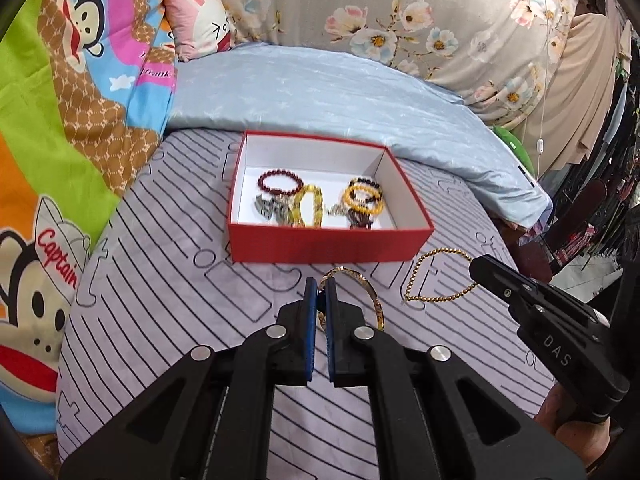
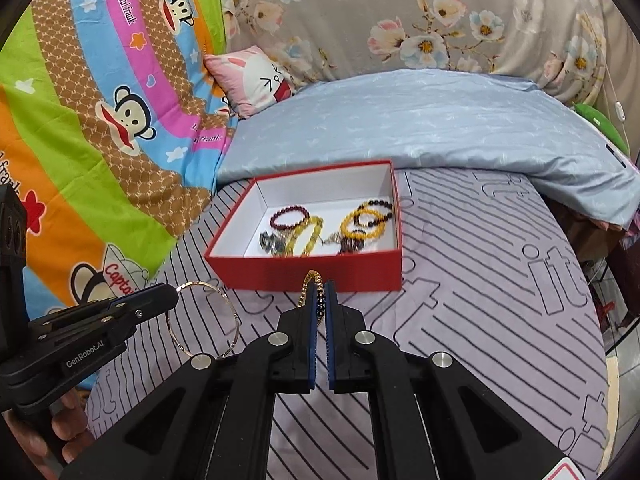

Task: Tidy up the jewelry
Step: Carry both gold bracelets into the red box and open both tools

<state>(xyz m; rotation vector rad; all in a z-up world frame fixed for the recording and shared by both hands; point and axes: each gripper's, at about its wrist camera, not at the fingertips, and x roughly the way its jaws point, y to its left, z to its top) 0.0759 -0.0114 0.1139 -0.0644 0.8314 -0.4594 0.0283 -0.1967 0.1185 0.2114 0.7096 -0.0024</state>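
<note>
My left gripper (image 1: 321,285) is shut on a thin gold bangle (image 1: 370,286), held above the striped lilac bedsheet just before the red box (image 1: 328,246). The right wrist view shows that gripper (image 2: 174,296) at lower left with the bangle (image 2: 236,316) hanging from it. My right gripper (image 2: 320,286) is shut on a gold bead bracelet (image 2: 306,284), which dangles from the tip of the same gripper (image 1: 474,270) as a loop (image 1: 416,269). The box (image 2: 304,268) has a white inside and holds several bracelets: dark red (image 1: 280,184), yellow (image 1: 308,208), yellow with black (image 1: 362,196).
A pale blue quilt (image 1: 320,92) lies behind the box. A bright cartoon blanket (image 1: 60,120) rises on the left, and a floral cover (image 1: 420,12) at the back. The bed's edge (image 2: 600,320) drops off on the right. A hand (image 2: 68,428) grips the left gripper's handle.
</note>
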